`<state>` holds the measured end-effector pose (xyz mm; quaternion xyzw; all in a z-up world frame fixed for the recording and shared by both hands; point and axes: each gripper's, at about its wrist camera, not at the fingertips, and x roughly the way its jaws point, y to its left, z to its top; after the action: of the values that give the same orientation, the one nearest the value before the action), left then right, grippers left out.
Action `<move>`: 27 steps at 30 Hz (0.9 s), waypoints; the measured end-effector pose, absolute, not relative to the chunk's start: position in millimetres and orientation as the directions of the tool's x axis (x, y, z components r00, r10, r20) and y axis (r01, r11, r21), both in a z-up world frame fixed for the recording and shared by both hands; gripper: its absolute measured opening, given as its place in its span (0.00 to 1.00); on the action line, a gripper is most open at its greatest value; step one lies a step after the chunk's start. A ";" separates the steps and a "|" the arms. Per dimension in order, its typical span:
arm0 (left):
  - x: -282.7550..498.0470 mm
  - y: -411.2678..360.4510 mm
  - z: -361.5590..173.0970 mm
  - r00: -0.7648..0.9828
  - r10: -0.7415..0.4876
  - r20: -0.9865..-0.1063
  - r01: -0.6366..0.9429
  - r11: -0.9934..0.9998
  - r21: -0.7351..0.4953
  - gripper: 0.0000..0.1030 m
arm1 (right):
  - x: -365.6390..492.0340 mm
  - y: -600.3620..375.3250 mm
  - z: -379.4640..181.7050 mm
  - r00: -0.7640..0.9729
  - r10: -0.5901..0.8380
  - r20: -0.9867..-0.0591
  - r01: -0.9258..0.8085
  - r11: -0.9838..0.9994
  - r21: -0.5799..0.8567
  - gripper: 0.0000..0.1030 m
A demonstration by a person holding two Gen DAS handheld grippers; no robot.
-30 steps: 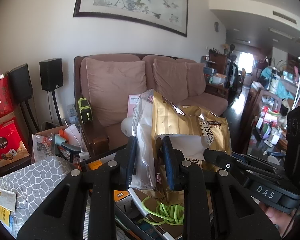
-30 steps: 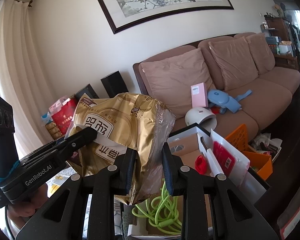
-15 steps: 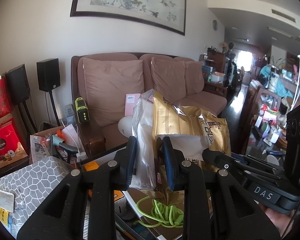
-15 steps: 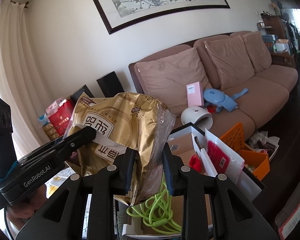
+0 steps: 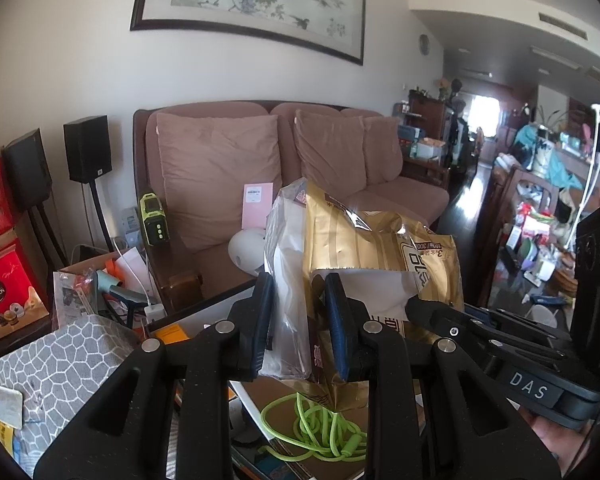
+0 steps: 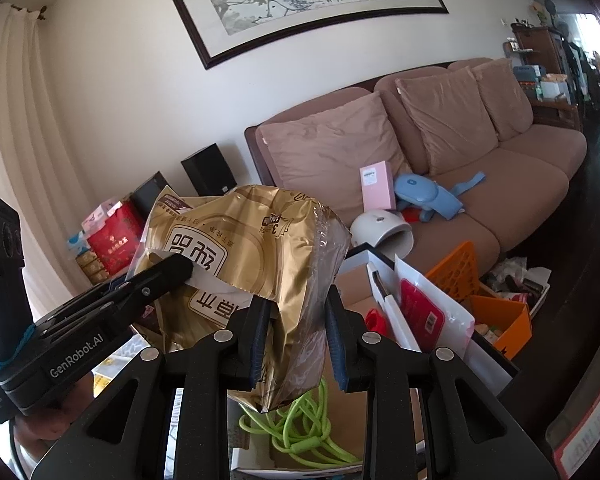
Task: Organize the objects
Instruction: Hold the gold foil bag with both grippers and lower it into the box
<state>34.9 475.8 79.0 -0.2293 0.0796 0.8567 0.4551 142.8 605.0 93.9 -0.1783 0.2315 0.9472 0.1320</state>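
Observation:
A gold foil bag (image 5: 360,240) with a clear plastic end hangs in the air between both grippers. My left gripper (image 5: 298,292) is shut on the bag's clear-and-gold edge. My right gripper (image 6: 298,300) is shut on the crinkled opposite end of the same bag (image 6: 252,240). Each gripper shows in the other's view: the right one (image 5: 414,306) comes in from the right, the left one (image 6: 180,266) from the left. A hand shows under each. Below the bag lies a coiled green cord (image 6: 296,428) on a cardboard box (image 5: 284,392).
A brown sofa (image 6: 520,184) behind carries a white dome lamp (image 6: 382,226), a pink box (image 6: 376,186) and a blue toy (image 6: 420,196). An orange crate (image 6: 496,312) stands at right, a grey patterned box (image 5: 60,360) at left. Speakers (image 5: 86,148) and red bags (image 5: 4,284) line the wall.

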 end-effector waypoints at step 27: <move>36.7 495.5 68.4 -0.450 0.741 -0.498 -0.832 -0.550 -0.068 0.24 | 143.8 622.2 87.8 -0.879 0.192 -0.436 -0.382 -0.832 0.403 0.28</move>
<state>36.7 495.5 68.4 -0.2430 0.0933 0.8463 0.4648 143.8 622.2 87.8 -0.1926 0.2465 0.9374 0.1530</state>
